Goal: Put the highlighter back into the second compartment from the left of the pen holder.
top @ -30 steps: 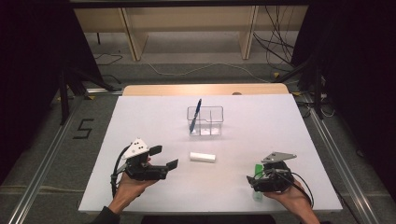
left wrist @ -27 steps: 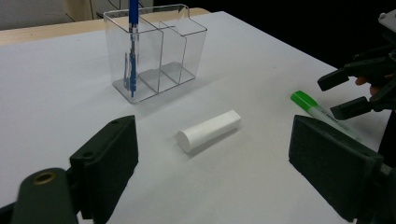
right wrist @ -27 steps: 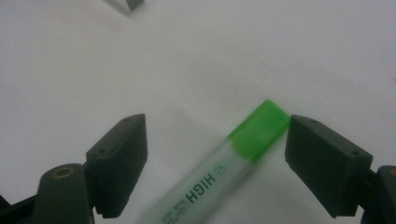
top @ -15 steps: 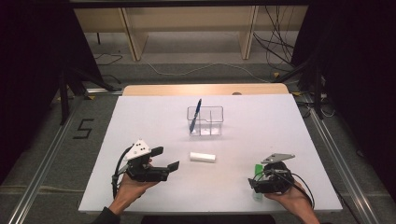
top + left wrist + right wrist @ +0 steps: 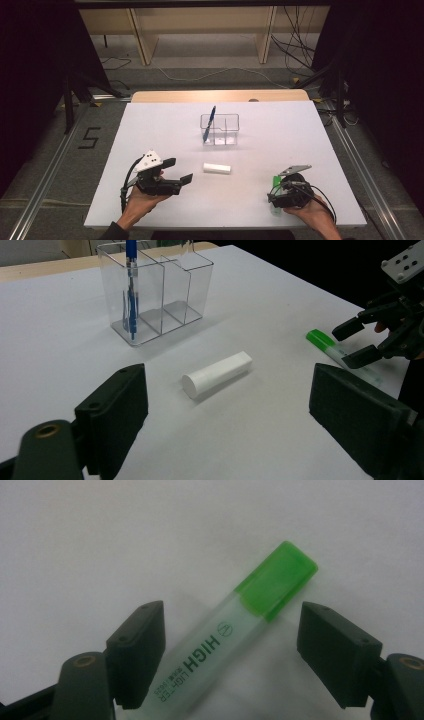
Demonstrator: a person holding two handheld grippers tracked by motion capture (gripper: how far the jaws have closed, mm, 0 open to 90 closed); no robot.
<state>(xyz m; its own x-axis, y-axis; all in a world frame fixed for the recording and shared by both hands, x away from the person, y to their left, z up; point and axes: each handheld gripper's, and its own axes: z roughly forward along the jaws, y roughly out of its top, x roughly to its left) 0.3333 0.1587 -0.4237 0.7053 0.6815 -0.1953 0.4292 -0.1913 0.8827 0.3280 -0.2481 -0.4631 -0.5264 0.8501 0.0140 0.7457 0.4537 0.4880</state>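
1. Highlighter (image 5: 225, 650), clear-bodied with a green cap, lies flat on the white table (image 5: 150, 130) between the two jaws of the right tongs (image 5: 230, 650); it runs slantwise through the gap, its cap end reaching past the jaw tips and its printed barrel leading back toward the tongs' body.
2. Right tongs stand spread, their jaws having just been closing a little with the highlighter between them; neither pad presses the barrel, though the pad on the left of the right gripper view sits just beside it and the other is well apart from it.
3. From the high view the right tongs (image 5: 278, 196) sit low at the table's near edge, held in the person's right hand (image 5: 312, 212); the green cap (image 5: 275, 181) pokes out ahead of them.
4. Left tongs (image 5: 176, 171) are spread wide and hold nothing; they rest in the person's left hand (image 5: 142, 202).
5. White cylinder (image 5: 217, 374) lies on its side ahead of the left tongs, apart from both jaws; it lies between the two tongs in the high view.
6. Clear organiser (image 5: 157, 292) stands farther off beyond that cylinder; a blue pen (image 5: 131, 287) stands tilted in its end compartment.
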